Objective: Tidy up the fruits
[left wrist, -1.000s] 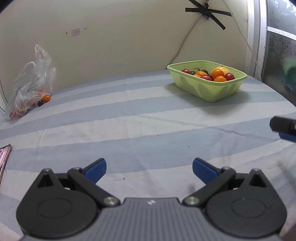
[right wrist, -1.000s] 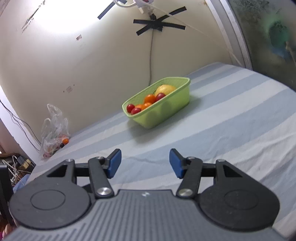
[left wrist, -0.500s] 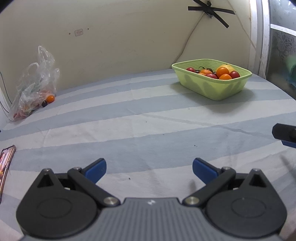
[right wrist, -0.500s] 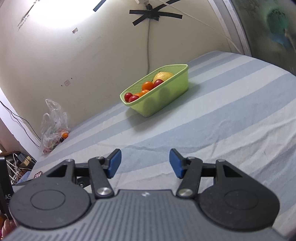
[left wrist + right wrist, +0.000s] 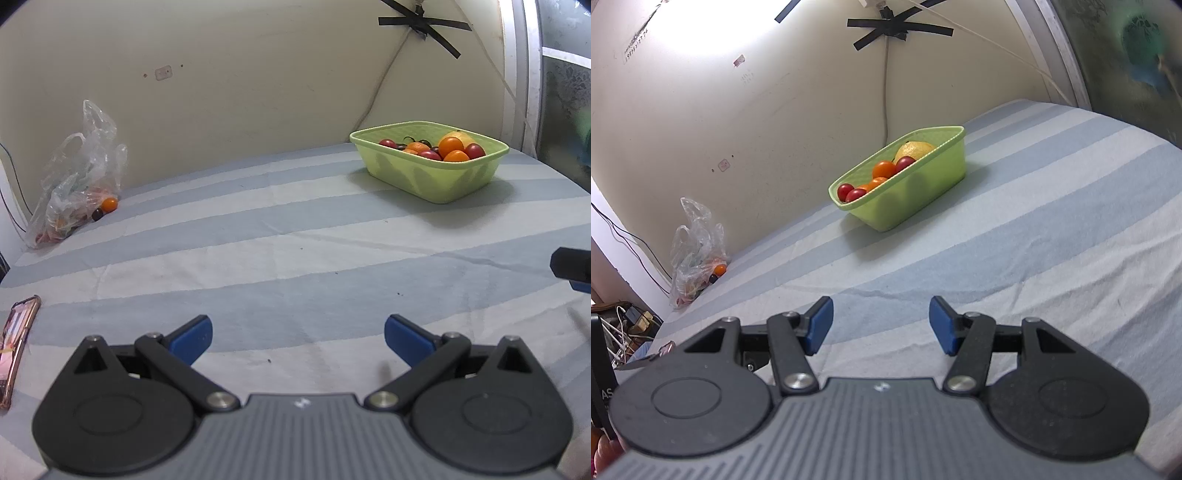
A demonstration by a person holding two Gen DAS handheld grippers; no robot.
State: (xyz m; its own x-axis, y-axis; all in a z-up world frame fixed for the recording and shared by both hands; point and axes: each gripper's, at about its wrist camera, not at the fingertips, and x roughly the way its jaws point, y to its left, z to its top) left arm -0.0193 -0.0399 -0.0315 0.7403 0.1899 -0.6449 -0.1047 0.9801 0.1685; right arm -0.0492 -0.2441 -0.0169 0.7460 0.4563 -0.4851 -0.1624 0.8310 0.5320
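A light green tub stands at the far right of the striped bed sheet, filled with red and orange tomatoes and a yellow fruit. The tub also shows in the right wrist view. A clear plastic bag with more small fruits lies by the wall at the far left, an orange one at its mouth. My left gripper is open and empty above the near sheet. My right gripper is open and empty, well short of the tub.
A phone in a pink case lies at the left edge of the sheet. Cables and clutter sit beyond the bed's left side. A taped cable runs down the wall behind the tub. A window frame bounds the right.
Both views have shifted slightly: the tub sits a little further right in the left wrist view and more central in the right wrist view. Both grippers stay open and empty.
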